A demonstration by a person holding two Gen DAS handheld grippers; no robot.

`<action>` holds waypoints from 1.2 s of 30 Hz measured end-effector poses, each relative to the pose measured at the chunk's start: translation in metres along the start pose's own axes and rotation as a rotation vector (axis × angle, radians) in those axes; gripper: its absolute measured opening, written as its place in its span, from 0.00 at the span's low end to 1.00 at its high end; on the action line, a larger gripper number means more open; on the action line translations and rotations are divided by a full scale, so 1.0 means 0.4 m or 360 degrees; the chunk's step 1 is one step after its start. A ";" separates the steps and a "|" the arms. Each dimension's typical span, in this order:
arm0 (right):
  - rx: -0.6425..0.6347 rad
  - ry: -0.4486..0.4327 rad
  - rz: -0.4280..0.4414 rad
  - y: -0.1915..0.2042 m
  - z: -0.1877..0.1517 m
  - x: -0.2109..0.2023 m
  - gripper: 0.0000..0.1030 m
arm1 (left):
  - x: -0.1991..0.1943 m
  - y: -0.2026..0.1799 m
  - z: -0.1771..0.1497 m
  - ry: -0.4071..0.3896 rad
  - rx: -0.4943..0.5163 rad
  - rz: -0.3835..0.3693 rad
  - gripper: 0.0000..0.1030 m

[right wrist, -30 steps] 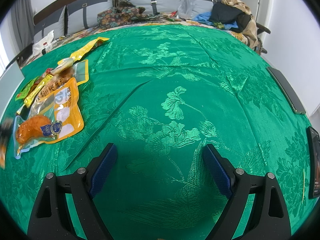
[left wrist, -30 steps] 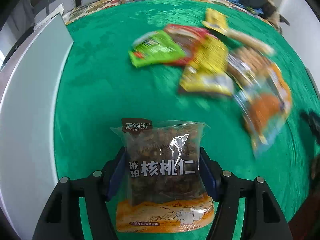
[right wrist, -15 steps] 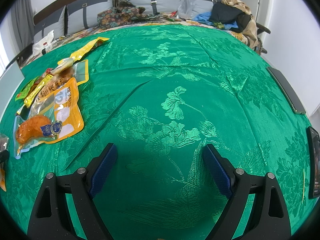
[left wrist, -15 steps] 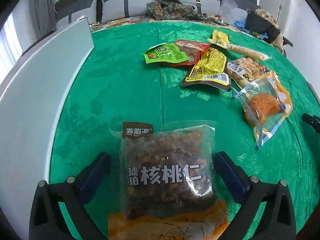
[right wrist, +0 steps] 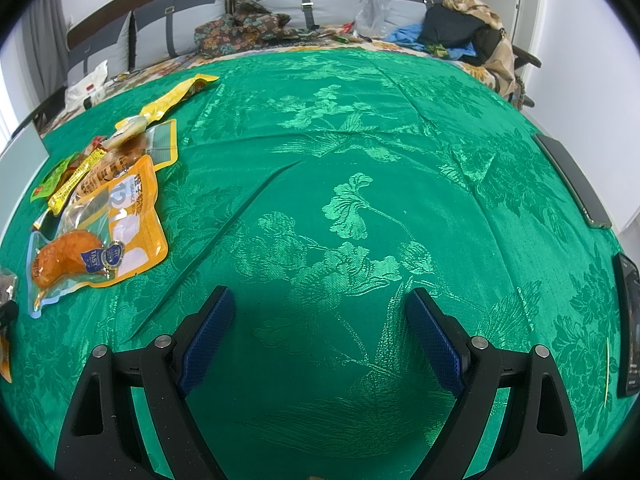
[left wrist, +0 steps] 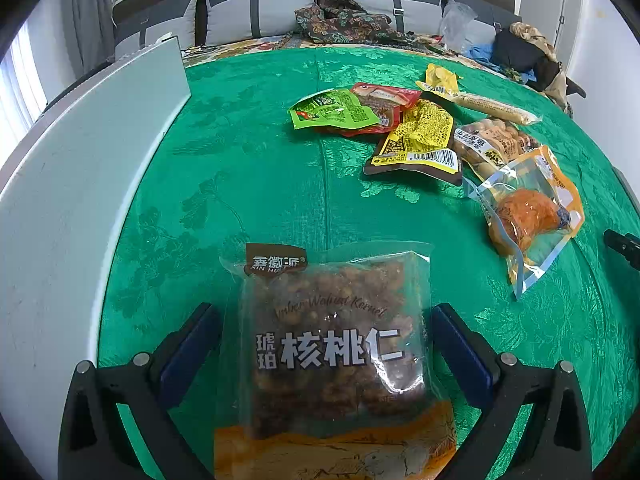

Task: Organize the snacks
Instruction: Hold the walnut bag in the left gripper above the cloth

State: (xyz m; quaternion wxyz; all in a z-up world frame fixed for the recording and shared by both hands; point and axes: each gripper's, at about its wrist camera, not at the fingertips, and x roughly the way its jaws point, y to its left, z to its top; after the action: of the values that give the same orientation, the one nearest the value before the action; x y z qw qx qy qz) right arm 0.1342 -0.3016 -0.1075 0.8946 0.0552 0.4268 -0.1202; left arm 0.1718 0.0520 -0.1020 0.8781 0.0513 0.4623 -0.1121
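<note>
A clear bag of amber walnut kernels lies flat on the green cloth, between the wide-spread fingers of my left gripper. Both blue pads stand clear of the bag's sides, so the gripper is open. Farther off lie a green packet, a red packet, a yellow packet, a peanut bag, a long corn pack and an orange chicken-leg pouch. My right gripper hangs open over bare cloth, right of the chicken-leg pouch.
A white board runs along the table's left edge. Two dark phones lie at the table's right edge in the right wrist view. Behind the table is a sofa with cushions and clothes.
The left gripper let go of the walnut bag: its fingers spread wide and the bag now lies on the cloth. The left view tilted up and steadied. The right gripper kept still.
</note>
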 end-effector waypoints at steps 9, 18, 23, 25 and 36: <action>0.0000 0.0000 0.0000 0.000 0.000 0.000 0.88 | 0.000 0.000 0.000 0.0000 0.0001 0.0000 1.00; 0.0000 0.0000 0.0000 -0.001 -0.001 -0.001 0.88 | 0.000 0.000 0.000 -0.0001 0.0001 0.0000 1.00; 0.0000 0.0000 0.0001 -0.001 -0.001 -0.001 0.88 | 0.000 0.000 0.000 -0.0001 0.0000 0.0000 1.00; 0.0001 0.0000 0.0001 -0.001 -0.001 -0.001 0.88 | 0.000 0.000 0.000 -0.0001 0.0000 -0.0001 1.00; -0.0015 0.0027 0.0005 0.004 0.005 0.002 0.87 | 0.000 0.000 0.000 -0.0003 0.0000 -0.0001 1.00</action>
State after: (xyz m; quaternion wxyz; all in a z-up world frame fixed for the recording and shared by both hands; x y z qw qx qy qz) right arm 0.1365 -0.3004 -0.1068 0.8914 0.0526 0.4350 -0.1161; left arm 0.1720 0.0521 -0.1022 0.8785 0.0512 0.4616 -0.1124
